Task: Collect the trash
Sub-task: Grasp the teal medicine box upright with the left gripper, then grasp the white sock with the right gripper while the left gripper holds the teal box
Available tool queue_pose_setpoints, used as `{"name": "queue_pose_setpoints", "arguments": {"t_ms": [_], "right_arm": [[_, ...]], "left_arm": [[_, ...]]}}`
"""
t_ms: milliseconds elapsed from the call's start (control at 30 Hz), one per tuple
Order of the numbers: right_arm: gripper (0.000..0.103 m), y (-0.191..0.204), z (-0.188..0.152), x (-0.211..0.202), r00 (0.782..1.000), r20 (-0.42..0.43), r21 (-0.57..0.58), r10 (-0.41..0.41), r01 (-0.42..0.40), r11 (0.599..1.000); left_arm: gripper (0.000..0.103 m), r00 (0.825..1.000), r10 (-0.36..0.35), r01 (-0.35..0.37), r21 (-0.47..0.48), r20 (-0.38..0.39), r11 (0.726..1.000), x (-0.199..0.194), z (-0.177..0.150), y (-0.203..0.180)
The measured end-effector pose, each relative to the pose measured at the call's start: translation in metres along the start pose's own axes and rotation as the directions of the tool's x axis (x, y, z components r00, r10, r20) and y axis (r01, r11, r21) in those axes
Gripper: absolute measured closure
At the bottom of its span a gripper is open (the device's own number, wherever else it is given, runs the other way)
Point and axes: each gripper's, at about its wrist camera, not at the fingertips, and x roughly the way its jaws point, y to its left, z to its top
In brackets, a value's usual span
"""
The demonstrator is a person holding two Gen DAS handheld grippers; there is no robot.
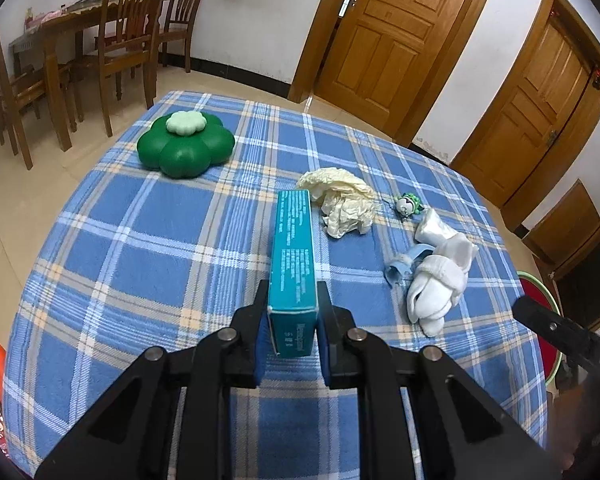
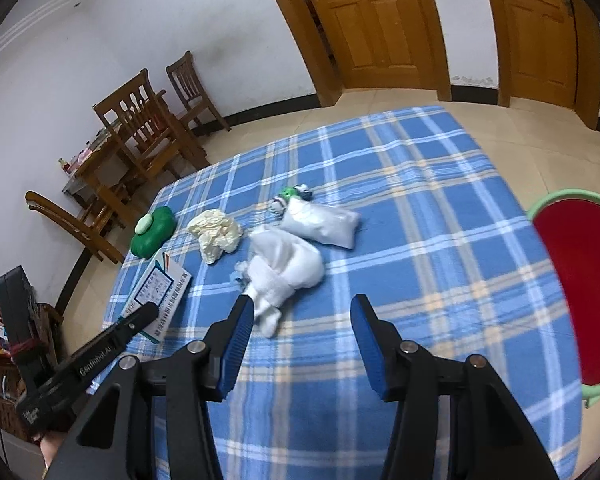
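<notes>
Above plaid tablecloth, teal box (lengthwise) points straight ahead.

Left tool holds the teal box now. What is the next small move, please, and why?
Probably carry the teal box to the left, toward the green flower-shaped container. The left tool is already shut on the box, so the grasp looks done, and that container looks like the bin, though its lid seems closed. The right tool is open and holds nothing.

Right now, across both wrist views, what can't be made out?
- Teal box text: too small and blurred, left wrist view.
- Whether the box touches the tablecloth: hidden by the left gripper.
- Red basin: cut off by the right edge, right wrist view.
</notes>
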Motion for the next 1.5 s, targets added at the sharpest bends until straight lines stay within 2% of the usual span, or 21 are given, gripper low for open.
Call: {"name": "queue_pose_setpoints", "arguments": {"t_ms": [233,667,800,867,933,1033,1233,1500], "right_arm": [[0.049,0.013,0.005,0.027,1.0,-0.029,-0.002,0.009,-0.009,1.0],[0.049,0.016,0.006,0.07,0.996,-0.089,0.003,-0.027,0.028,1.0],[0.049,0.019,0.006,0.072,0.996,-0.074,-0.019,-0.042,0.04,0.999],[0.054,0.019,0.006,0.072,0.996,-0.066,-0.026,-0.053,0.051,0.998],[0.068,0.018,0.005,0.072,0.996,-0.057,-0.034,-0.073,0.071,0.997],[0.079,0.012,0.004,0.07,0.996,-0.049,-0.019,-0.077,0.076,0.997],[0.086,0.006,0.003,0.068,0.997,-0.053,-0.005,-0.059,0.059,0.998],[0.087,-0.009,-0.005,0.055,0.998,-0.058,0.021,-0.037,0.038,0.999]], "left_arm": [[0.084,1.0,-0.001,0.001,-0.004,-0.018,1.0,0.009,0.001,0.0],[0.083,0.999,0.013,-0.014,-0.011,-0.047,1.0,0.027,0.003,0.005],[0.083,0.998,0.022,-0.022,-0.008,-0.054,1.0,0.032,0.003,0.004],[0.083,0.998,0.026,-0.026,-0.008,-0.058,1.0,0.034,0.002,0.004],[0.083,0.998,0.026,-0.026,-0.008,-0.059,1.0,0.034,0.002,0.005],[0.083,0.998,0.029,-0.03,-0.005,-0.058,1.0,0.035,0.003,0.004],[0.083,0.998,0.03,-0.031,-0.005,-0.059,1.0,0.035,0.003,0.004],[0.083,0.998,0.036,-0.036,-0.006,-0.047,0.999,0.031,0.003,0.004]]}}
